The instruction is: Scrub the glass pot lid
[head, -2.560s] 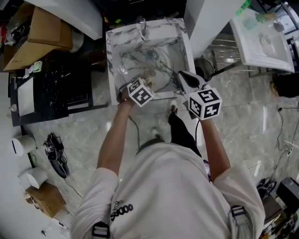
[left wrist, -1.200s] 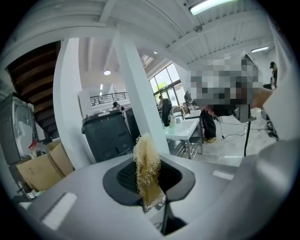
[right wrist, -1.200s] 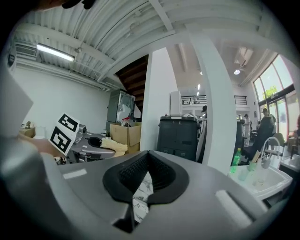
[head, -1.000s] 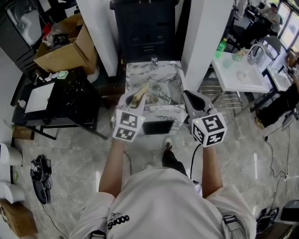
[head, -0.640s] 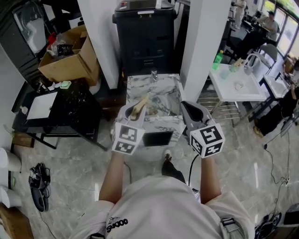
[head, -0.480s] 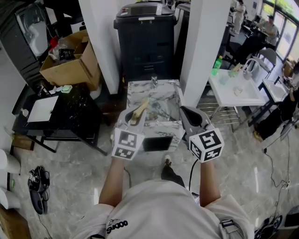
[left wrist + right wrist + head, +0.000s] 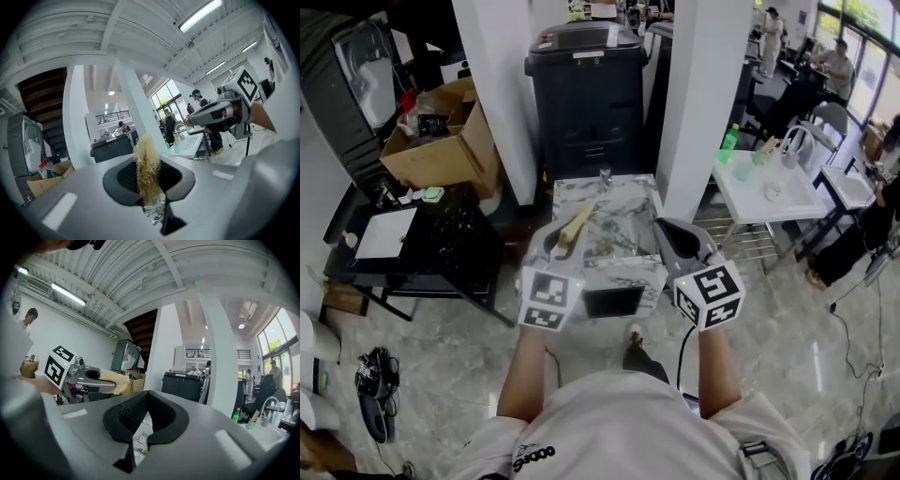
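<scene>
A frayed yellow scrubber sticks out of my left gripper, which is shut on it and held up in front of the marble sink. In the left gripper view the scrubber stands up between the dark pads. My right gripper is level with it at the right, jaws together with nothing in them; marble shows through the small gap. The right gripper view shows the left gripper and scrubber from the side. I cannot make out the glass lid in the sink from here.
A faucet stands at the sink's back edge. Behind it is a black bin between two white pillars. A black table and a cardboard box are at the left, a white basin stand at the right.
Both grippers have lifted away from the sink, where they were down at the glass lid. The view has pulled back and up. The scrubber has stayed in the left gripper.
</scene>
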